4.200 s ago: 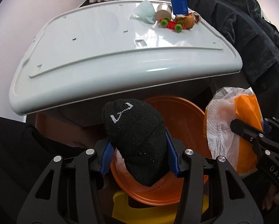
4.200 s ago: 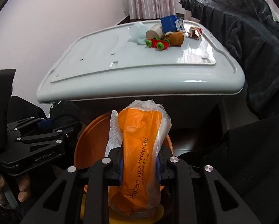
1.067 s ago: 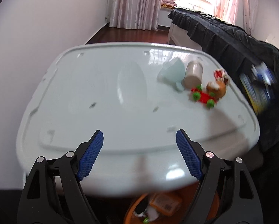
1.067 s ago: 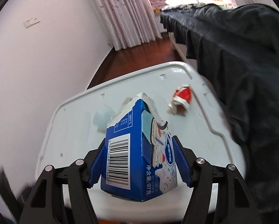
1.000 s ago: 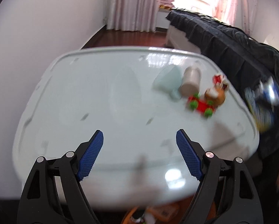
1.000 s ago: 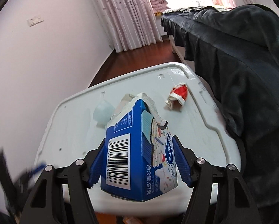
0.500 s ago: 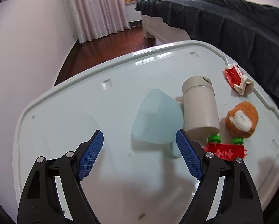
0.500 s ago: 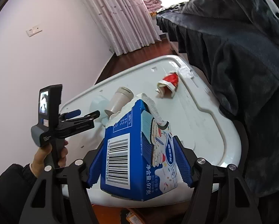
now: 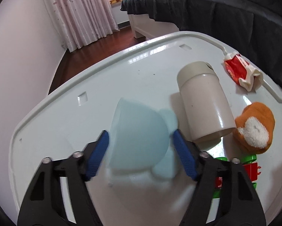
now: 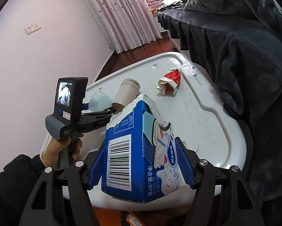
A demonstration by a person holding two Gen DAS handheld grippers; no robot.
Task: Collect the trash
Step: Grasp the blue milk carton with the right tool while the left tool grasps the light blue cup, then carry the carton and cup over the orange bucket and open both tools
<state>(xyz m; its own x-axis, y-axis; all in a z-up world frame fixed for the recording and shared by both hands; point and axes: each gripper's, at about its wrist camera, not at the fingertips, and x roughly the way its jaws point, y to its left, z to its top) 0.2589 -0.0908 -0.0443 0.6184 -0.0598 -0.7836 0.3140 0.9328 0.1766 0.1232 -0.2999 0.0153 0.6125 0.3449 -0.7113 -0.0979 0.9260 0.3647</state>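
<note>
Left claw: The left gripper (image 9: 140, 151) is closing its blue pads around the pale blue see-through plastic cup (image 9: 139, 137) lying on its side in the lower middle of the left view. The cup is sitting between the pads; the picture is blurry there, so I cannot tell if they are pressing yet.

Right claw: The right gripper (image 10: 141, 162) is clamping the torn blue cardboard biscuit box (image 10: 141, 150) in the lower middle of the right view.

Where the trash is: The crumpled red and white wrapper (image 9: 241, 71) is lying at the upper right of the white plastic table top (image 9: 65, 103), apart from the rest.

Other things: The beige tumbler with a lid (image 9: 203, 101) is lying just beside the cup. The orange and white plush toy (image 9: 254, 128) and the red and green block toy (image 9: 248, 171) are sitting at the right edge.

What could go wrong: The cup is thin and round, so I think it could squash or pop out if the pads squeeze hard. The right pad is close to the tumbler and could bump it and make it roll.

What changed: Half a second ago the pads were standing wide and short of the cup; now they are narrower and around it. The box is looking the same in its grip.
</note>
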